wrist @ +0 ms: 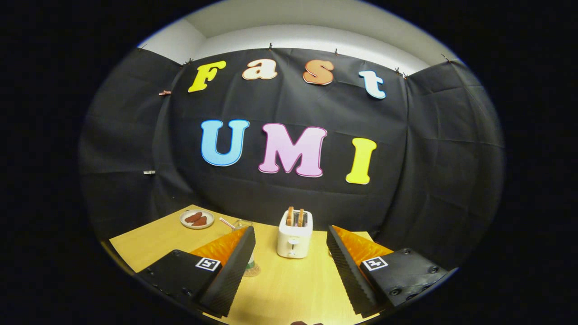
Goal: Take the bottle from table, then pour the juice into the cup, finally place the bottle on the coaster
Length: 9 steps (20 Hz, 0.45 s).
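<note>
Between wide-spread fingers, gripper (289,266) holds nothing, hovers above table (280,289). Toaster (294,234) centre frame beyond. Bottle (250,261) peeks behind left finger, seemingly on coaster (253,271); cup (241,223) just behind. Plate (197,219) lower left.

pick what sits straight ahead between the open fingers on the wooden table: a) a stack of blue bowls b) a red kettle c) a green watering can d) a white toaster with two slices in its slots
d: the white toaster with two browned slices in its slots stands on the light wooden table, beyond and between the fingers of the gripper, which are spread wide apart and holding nothing.
</note>
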{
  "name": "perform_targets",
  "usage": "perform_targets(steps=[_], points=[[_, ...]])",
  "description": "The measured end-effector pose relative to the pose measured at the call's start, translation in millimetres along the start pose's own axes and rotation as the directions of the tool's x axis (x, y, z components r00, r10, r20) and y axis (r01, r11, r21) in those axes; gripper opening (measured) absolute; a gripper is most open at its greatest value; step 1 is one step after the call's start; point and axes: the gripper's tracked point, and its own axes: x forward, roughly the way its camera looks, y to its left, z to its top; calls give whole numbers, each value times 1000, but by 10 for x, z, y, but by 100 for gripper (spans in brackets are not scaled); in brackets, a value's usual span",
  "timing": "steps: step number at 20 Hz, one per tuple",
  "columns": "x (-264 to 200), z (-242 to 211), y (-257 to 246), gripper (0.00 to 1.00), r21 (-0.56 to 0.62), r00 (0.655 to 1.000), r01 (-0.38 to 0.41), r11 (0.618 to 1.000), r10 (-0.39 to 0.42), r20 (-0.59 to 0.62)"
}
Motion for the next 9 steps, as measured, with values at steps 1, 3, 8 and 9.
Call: perform_targets(steps=[1, 3, 8, 9], points=[[-105, 7, -45, 98, 26, 1000, 9, 1000, -9, 2], [-214, 23, -73, 97, 57, 1000, 16, 998, -17, 25], [-45, 56, -49, 98, 47, 998, 33, 998, -35, 53], [-50, 34, 24, 98, 36, 999, 7, 999, -9, 50]])
